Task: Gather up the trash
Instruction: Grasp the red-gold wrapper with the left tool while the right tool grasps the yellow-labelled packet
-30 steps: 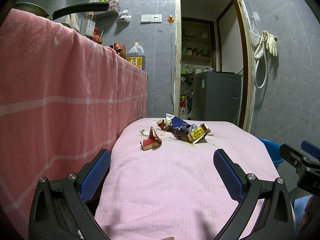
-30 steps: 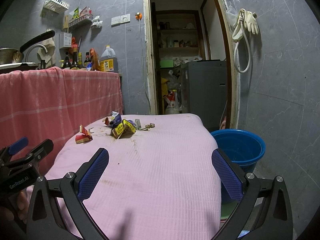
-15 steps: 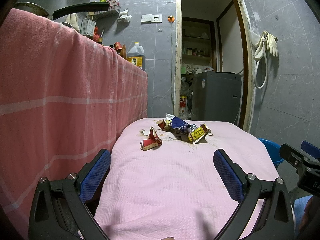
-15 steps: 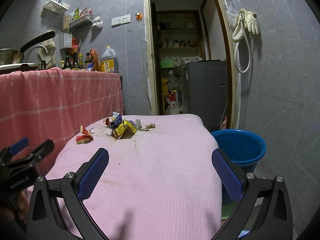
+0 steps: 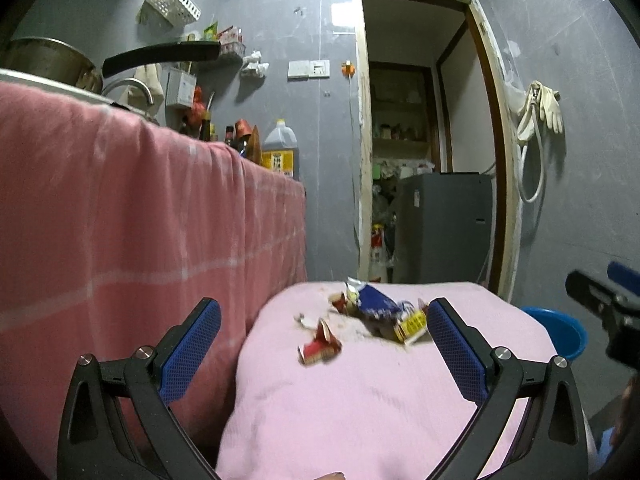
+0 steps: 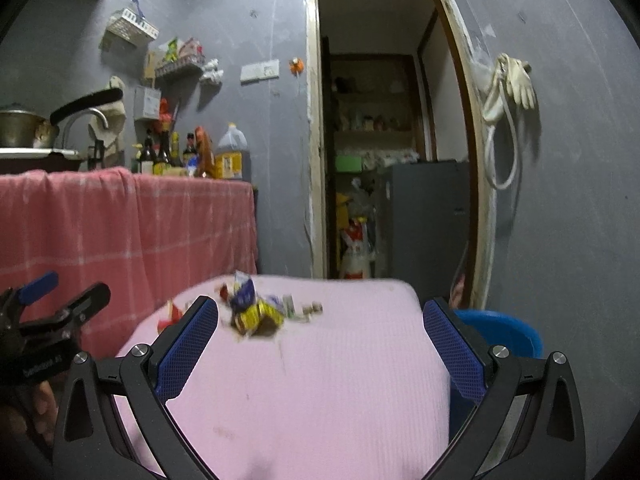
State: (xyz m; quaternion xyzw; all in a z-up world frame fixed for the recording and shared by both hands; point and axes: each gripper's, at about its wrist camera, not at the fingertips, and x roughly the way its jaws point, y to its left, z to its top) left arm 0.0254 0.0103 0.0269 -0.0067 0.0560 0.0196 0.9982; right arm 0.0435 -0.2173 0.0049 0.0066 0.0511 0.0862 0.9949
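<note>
A small heap of trash lies at the far end of the pink-covered table (image 5: 360, 408): a crumpled blue wrapper (image 5: 372, 300), a yellow packet (image 5: 412, 325) and a red scrap (image 5: 318, 348) nearer and to the left. In the right wrist view the same heap (image 6: 256, 312) sits left of centre, blurred. My left gripper (image 5: 320, 344) is open, well short of the trash, empty. My right gripper (image 6: 320, 340) is open and empty too, also short of the heap. A blue bucket (image 6: 504, 330) stands on the floor to the right of the table.
A counter draped in red checked cloth (image 5: 140, 232) runs along the left, with bottles, an oil jug (image 5: 280, 154) and a pan on top. An open doorway (image 6: 384, 160) with a grey cabinet lies straight ahead. Gloves and a hose hang on the right wall (image 6: 508, 92).
Both grippers have lifted and tilted up, so the table and trash sit lower in both views, with motion blur. Both stay open.
</note>
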